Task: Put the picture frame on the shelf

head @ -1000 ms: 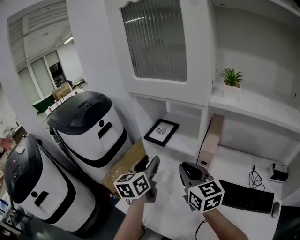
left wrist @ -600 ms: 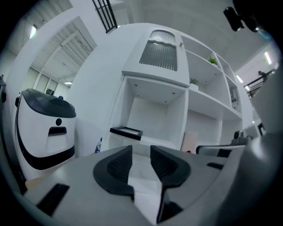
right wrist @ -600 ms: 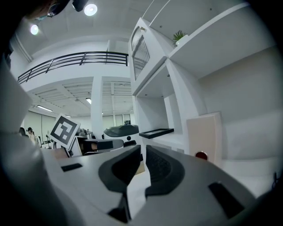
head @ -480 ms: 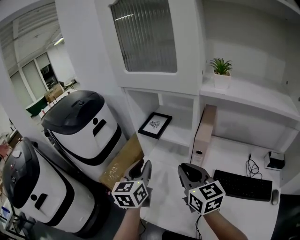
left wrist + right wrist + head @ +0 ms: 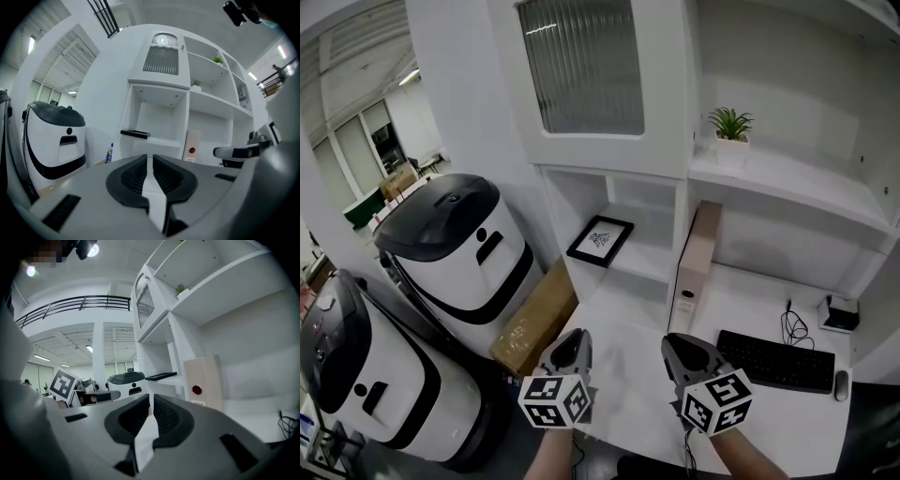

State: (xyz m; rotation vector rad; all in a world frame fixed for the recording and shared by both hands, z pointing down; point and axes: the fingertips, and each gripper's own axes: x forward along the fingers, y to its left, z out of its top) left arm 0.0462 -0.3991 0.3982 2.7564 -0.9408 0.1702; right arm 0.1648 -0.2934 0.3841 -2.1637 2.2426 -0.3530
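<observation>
Flat, black-rimmed square frame [image 5: 600, 241] lies on the smooth white shelf [image 5: 652, 273]; before the shelf, ribbed left gripper [image 5: 572, 346] is closing empty, right gripper [image 5: 682, 350] clenched empty.

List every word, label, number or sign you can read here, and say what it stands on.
Nothing can be quoted: no text reads clearly.
Beige file: small white label under a red dot, too small to read.
Bottle: blue label, blurred.
Picture frame: dark drawing, no legible words.
Marker cubes: black-and-white square codes, no letters.
Keyboard: key legends too small to read.
</observation>
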